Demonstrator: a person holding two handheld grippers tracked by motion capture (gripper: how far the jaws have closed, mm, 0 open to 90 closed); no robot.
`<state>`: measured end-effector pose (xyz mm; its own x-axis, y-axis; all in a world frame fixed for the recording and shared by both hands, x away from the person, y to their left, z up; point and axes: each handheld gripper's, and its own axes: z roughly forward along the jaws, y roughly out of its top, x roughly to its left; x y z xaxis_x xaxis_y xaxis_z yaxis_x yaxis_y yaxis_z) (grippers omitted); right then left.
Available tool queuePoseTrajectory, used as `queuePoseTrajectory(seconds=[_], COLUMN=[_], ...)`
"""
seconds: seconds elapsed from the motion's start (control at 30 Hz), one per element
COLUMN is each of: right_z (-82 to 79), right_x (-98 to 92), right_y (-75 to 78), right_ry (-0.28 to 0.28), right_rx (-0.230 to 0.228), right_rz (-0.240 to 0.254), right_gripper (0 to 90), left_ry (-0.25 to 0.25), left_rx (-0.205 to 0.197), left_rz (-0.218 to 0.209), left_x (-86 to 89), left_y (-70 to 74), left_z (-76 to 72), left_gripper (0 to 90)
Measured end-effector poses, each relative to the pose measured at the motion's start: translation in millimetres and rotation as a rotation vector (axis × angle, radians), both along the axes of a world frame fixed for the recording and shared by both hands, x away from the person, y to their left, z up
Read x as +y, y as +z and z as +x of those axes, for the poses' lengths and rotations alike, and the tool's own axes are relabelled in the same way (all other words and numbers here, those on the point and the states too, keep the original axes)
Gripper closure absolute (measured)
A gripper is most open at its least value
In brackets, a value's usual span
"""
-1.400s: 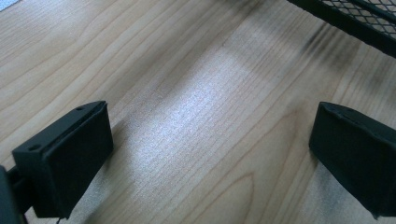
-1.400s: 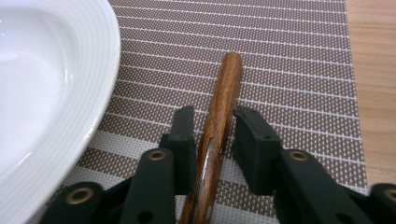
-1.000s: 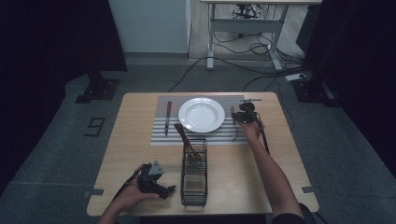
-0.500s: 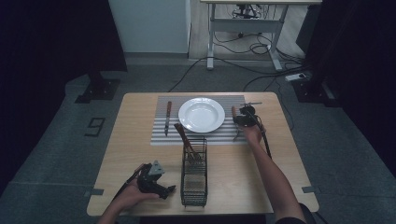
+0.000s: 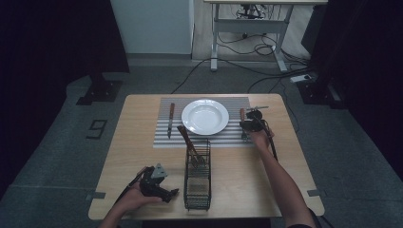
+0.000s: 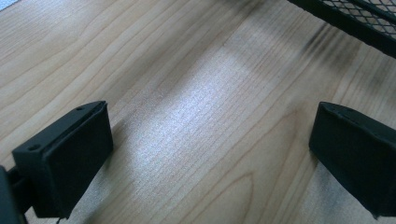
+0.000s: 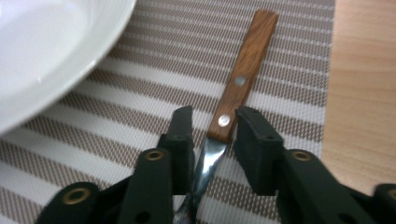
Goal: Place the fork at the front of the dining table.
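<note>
— Hardly anything has shifted across the desk (image 5: 142, 156) since the earlier high view: both hands sit where they were. The one change is that the right tongs (image 7: 212, 119) have just been closing, with the wooden-handled utensil (image 7: 245, 70) between the jaws.

— So what step is this?

— I'd call it the grasp itself. The utensil lies flat on the striped placemat (image 7: 140, 93), just right of the white plate (image 7: 42, 51), with its handle pointing away from the person. The tongs come at it from the metal end and straddle it where the steel meets the wood.

— Gripped already?

— Not that I can see. The jaws stand narrow. The right one is at the handle's edge, while a sliver of mat shows between the left one and the steel neck. It is framed, not pinched.

— And next?

— Probably the last bit of squeeze until both pads bear on it. After that, a straight lift that keeps it level, so the thin neck does not swivel or slip.

— The other hand?

— The left tongs (image 6: 210, 140) gape wide and hold nothing. They sit low over bare wood at the near edge, beside the wire basket (image 5: 197, 190), where another wooden handle leans.
</note>
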<state>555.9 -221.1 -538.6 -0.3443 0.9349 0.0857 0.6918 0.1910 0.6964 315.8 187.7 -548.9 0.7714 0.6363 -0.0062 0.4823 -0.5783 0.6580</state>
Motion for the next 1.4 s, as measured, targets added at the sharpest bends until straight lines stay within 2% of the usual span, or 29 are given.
queuePoseTrajectory(seconds=[0.07, 0.17, 0.23, 0.33, 0.4, 0.47, 0.57, 0.7, 0.77, 0.83, 0.9, 0.97, 1.03, 1.13, 1.23, 1.4], right_z=[-0.5, 1.5, 3.9, 8.5, 17.0, 24.4, 31.1, 38.4, 39.1, 37.9, 34.6, 29.1, 23.9, 15.4, 10.7, 2.5], right_x=[1.9, 3.7, 4.7, 6.0, 9.7, 11.2, 13.3, 14.9, 15.6, 15.2, 12.5, 8.9, 5.3, -0.1, -2.4, -2.1], right_y=[-1.1, -1.6, -2.9, -2.5, -1.0, -1.3, -2.6, -1.8, -2.0, -2.0, -1.4, -1.5, -2.7, -3.4, -2.6, -5.6], right_ry=[0.003, -0.015, -0.021, -0.026, -0.03, -0.04, -0.058, -0.064, -0.064, -0.064, -0.066, -0.06, -0.047, -0.039, -0.008, 0.025], right_rx=[0.002, -0.007, -0.019, -0.012, -0.024, 0.001, -0.014, -0.003, -0.006, -0.01, -0.004, -0.01, 0.005, 0.002, 0.02, 0.0], right_rz=[-0.03, -0.03, -0.026, -0.022, -0.032, -0.032, -0.024, -0.025, -0.018, -0.009, 0.021, 0.042, 0.038, 0.063, 0.085, 0.114], right_gripper=[73.5, 77.5, 77.5, 77.6, 78.6, 78.3, 78.4, 77.9, 71.4, 65.2, 60.0, 59.6, 57.0, 58.4, 58.5, 59.1], left_ry=[0.001, 0.001, 0.0, 0.0, 0.001, 0.001, 0.001, 0.001, 0.001, 0.0, 0.001, 0.0, 0.0, 0.0, 0.002, 0.004], left_rx=[0.0, 0.0, 0.0, 0.0, 0.0, 0.0, 0.0, 0.0, 0.0, 0.0, 0.0, 0.0, 0.0, -0.001, 0.0, 0.0], left_rz=[0.001, 0.0, 0.001, 0.0, 0.0, 0.0, 0.0, 0.0, 0.0, 0.0, 0.0, 0.0, 0.0, 0.001, 0.0, 0.0], left_x=[0.0, 0.0, 0.0, 0.0, 0.0, 0.0, 0.0, 0.0, 0.0, 0.0, 0.0, 0.0, 0.0, 0.0, -0.1, -0.1], left_y=[0.0, 0.0, 0.1, 0.0, 0.1, 0.0, 0.0, 0.0, 0.0, 0.0, 0.0, 0.0, 0.0, 0.0, 0.0, 0.0], left_z=[0.0, 0.0, 0.1, 0.0, 0.1, 0.1, 0.0, 0.0, 0.0, 0.0, 0.0, 0.0, 0.0, 0.0, -0.3, -0.4], left_gripper=[0.0, 0.0, 0.0, 0.0, 0.0, 0.0, 0.0, 0.0, 0.0, 0.0, 0.0, 0.0, 0.0, 0.0, 0.0, 0.0])
